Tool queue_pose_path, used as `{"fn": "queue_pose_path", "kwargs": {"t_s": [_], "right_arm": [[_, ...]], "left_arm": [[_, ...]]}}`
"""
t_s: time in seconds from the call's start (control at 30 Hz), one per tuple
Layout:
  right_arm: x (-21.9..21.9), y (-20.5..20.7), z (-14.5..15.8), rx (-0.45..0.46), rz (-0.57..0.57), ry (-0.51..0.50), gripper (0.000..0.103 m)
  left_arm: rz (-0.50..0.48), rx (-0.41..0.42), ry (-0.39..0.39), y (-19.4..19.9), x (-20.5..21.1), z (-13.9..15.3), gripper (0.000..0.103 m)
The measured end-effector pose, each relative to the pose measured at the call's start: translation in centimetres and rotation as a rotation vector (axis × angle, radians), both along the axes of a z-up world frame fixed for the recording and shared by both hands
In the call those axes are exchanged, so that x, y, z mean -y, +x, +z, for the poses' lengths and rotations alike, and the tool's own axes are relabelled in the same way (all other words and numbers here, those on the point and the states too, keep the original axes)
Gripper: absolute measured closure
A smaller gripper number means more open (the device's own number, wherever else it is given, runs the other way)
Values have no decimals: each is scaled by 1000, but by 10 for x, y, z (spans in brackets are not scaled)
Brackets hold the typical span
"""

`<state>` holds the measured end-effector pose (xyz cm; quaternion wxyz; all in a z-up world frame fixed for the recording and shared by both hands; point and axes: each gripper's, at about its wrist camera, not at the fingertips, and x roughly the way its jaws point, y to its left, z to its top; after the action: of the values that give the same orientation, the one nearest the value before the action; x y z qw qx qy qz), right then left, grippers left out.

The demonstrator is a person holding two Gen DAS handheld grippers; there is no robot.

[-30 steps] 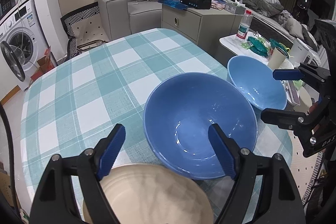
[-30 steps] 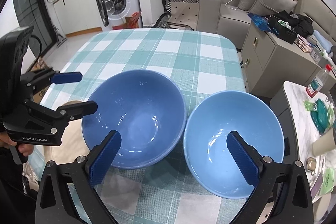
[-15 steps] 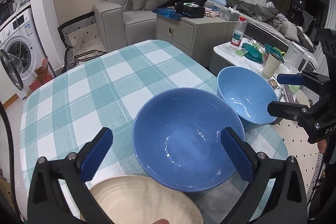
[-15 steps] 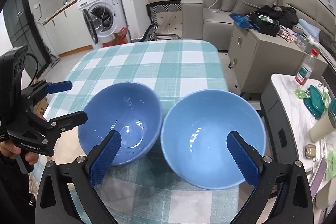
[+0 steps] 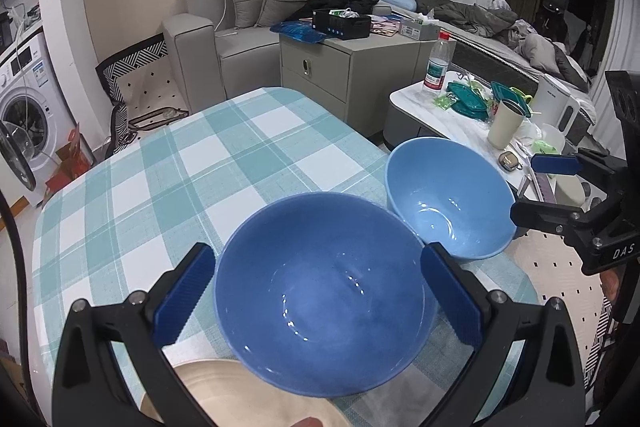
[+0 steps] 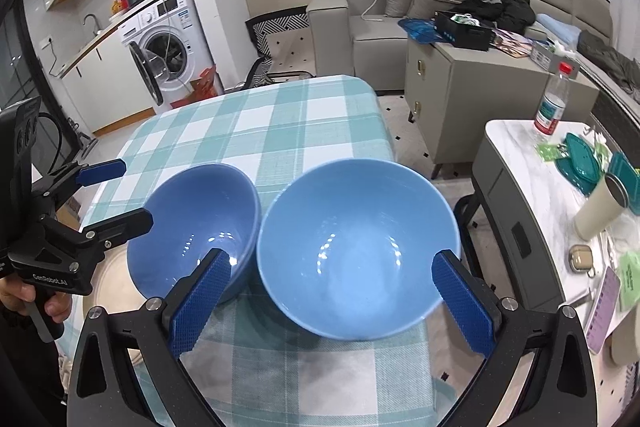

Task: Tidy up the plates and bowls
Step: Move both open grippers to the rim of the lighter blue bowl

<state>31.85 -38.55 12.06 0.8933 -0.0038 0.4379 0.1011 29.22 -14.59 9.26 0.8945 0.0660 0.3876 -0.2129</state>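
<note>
A cream plate point(image 5: 240, 395) sits under the left gripper point(image 5: 320, 295), whose wide jaws now straddle the dark blue bowl point(image 5: 324, 291). The right gripper point(image 6: 332, 299), wide too, has closed in around the light blue bowl point(image 6: 356, 247).

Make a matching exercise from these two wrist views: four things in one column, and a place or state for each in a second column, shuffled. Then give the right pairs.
Things
1. dark blue bowl
2. light blue bowl
3. cream plate
4. water bottle

Places or states
A. upright on the white side table
B. framed by the open left gripper
C. partly under the dark bowl at the table's near edge
D. framed by the open right gripper

Pairs: 1-B, 2-D, 3-C, 4-A
</note>
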Motion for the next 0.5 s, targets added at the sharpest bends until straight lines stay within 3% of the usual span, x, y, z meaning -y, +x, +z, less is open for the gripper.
{"fn": "queue_pose_path", "kwargs": {"t_s": [0.5], "right_arm": [[34,-6,-8,-15,-87,9,1]], "left_arm": [[-66,4,17,17,36,3,0]]}}
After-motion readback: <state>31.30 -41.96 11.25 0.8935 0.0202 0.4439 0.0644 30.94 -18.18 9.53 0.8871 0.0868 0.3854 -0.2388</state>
